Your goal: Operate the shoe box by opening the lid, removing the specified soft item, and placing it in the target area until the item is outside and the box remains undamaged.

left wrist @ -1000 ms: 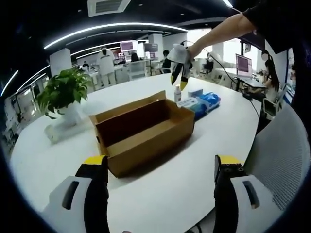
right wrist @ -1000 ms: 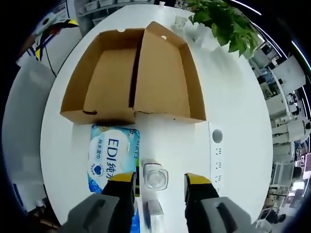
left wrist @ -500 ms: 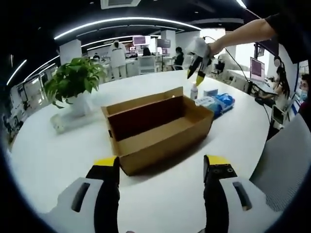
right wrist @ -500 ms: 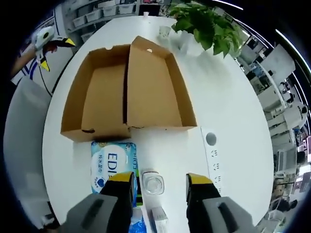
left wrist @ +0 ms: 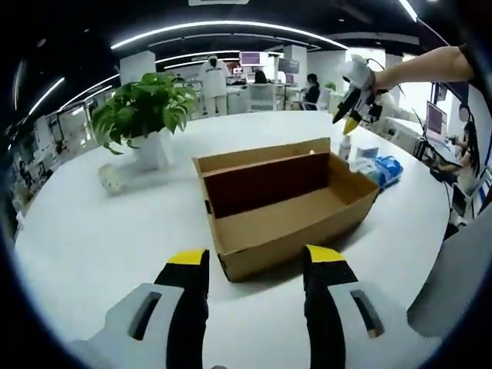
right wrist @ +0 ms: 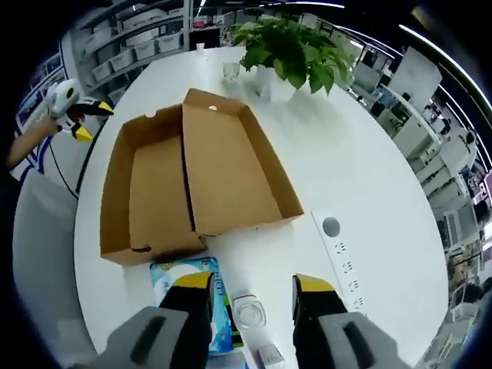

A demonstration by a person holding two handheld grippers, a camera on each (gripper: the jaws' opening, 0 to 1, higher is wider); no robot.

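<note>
The brown cardboard shoe box (left wrist: pixel 286 201) stands open on the white table, its lid (left wrist: pixel 265 178) raised along the far side, and its inside looks bare. My left gripper (left wrist: pixel 256 261) hangs open just in front of the box's near wall. In the right gripper view the box (right wrist: pixel 150 196) lies below me with the lid (right wrist: pixel 231 171) folded out to the right. A blue soft tissue pack (right wrist: pixel 165 278) rests on the table beside the box. My right gripper (right wrist: pixel 254 283) is open above the pack and holds nothing. That gripper (left wrist: pixel 350 115) is also in the left gripper view, up in the air.
A potted plant (left wrist: pixel 146 108) stands at the back left of the table. Next to the tissue pack (left wrist: pixel 382 169) stands a small clear bottle (right wrist: pixel 250 314). A white power strip (right wrist: pixel 342 257) lies to the right of the box. A grey chair (left wrist: pixel 453 284) is at the table's right edge.
My left gripper's jaws have narrowed and its view has swung, so the box now sits centred. My right gripper has risen, and the box looks smaller below it.
</note>
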